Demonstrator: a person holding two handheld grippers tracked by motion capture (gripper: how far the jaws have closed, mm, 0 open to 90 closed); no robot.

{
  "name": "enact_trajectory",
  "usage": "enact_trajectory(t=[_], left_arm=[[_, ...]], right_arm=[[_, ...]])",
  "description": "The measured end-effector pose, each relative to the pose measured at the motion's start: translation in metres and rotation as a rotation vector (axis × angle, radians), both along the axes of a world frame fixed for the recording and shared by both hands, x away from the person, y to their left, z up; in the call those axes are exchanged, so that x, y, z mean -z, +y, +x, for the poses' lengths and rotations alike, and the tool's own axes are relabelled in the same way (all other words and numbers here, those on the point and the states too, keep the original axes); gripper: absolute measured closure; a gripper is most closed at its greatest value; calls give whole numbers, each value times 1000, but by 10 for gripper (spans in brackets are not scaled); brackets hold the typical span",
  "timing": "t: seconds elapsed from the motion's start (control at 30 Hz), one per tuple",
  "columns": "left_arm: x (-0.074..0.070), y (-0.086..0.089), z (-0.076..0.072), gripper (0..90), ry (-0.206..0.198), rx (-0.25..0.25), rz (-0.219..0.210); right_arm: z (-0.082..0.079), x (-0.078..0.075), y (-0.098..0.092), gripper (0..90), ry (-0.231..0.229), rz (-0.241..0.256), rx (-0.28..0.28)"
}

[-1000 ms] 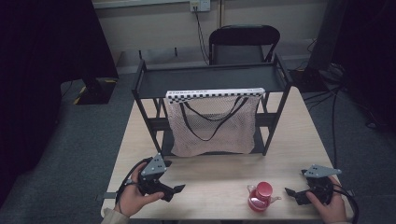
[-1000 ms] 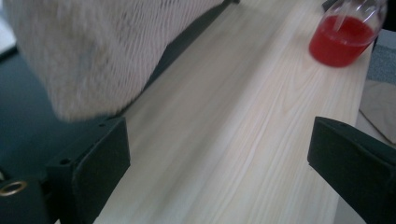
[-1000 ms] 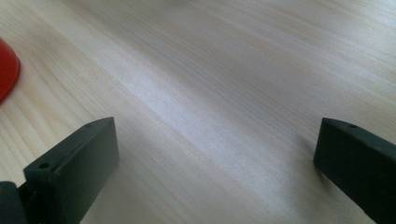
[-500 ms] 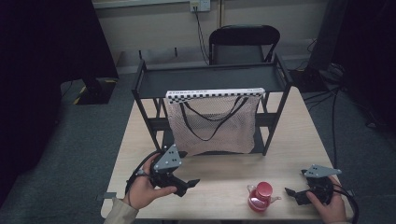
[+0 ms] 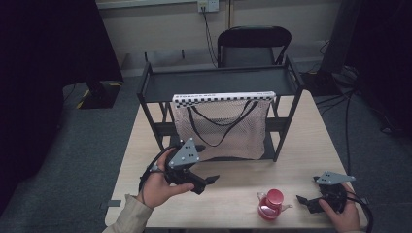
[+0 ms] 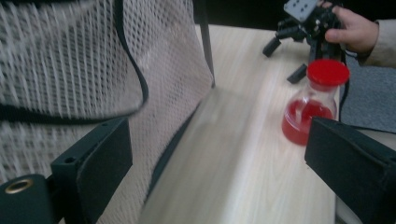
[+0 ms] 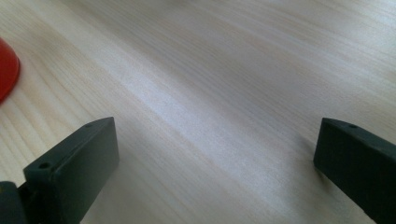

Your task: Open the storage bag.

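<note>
Left hand (image 5: 160, 187) comes in from the bottom edge, sleeve at the wrist, fingers wrapped round the left gripper (image 5: 206, 182). That gripper is lifted off the table and tilted, its grey three-cornered plate facing up and its jaws pointing right, spread wide with nothing between them. Over on the far side, the right hand (image 5: 340, 216) sits low near the table's front corner, clasping the right gripper (image 5: 303, 201). Its jaws point left, close above the wood, and they too stand wide apart, gripping nothing.
</note>
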State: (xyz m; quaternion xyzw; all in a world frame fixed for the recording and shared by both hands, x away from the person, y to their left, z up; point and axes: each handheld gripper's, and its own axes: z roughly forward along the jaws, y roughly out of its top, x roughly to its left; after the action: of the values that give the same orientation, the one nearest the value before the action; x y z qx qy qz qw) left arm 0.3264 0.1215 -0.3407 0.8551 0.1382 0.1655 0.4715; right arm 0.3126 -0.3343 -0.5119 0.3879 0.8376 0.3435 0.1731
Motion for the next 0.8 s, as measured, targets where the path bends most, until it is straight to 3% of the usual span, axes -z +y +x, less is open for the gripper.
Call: enact_trajectory(t=[0.33,0.57,0.73,0.8], left_arm=[[-12,-17,16,85,-69,-19,19],[-2,-30,28,132,-95,-41,80],[6,-36,36,158,-114,-97,139],[10,-37,39,184,-107,-112,139]], right_arm=[[0,0,0,0,0,0,0],[0,0,0,0,0,0,0],[0,0,0,0,0,0,0],[0,0,0,0,0,0,0]])
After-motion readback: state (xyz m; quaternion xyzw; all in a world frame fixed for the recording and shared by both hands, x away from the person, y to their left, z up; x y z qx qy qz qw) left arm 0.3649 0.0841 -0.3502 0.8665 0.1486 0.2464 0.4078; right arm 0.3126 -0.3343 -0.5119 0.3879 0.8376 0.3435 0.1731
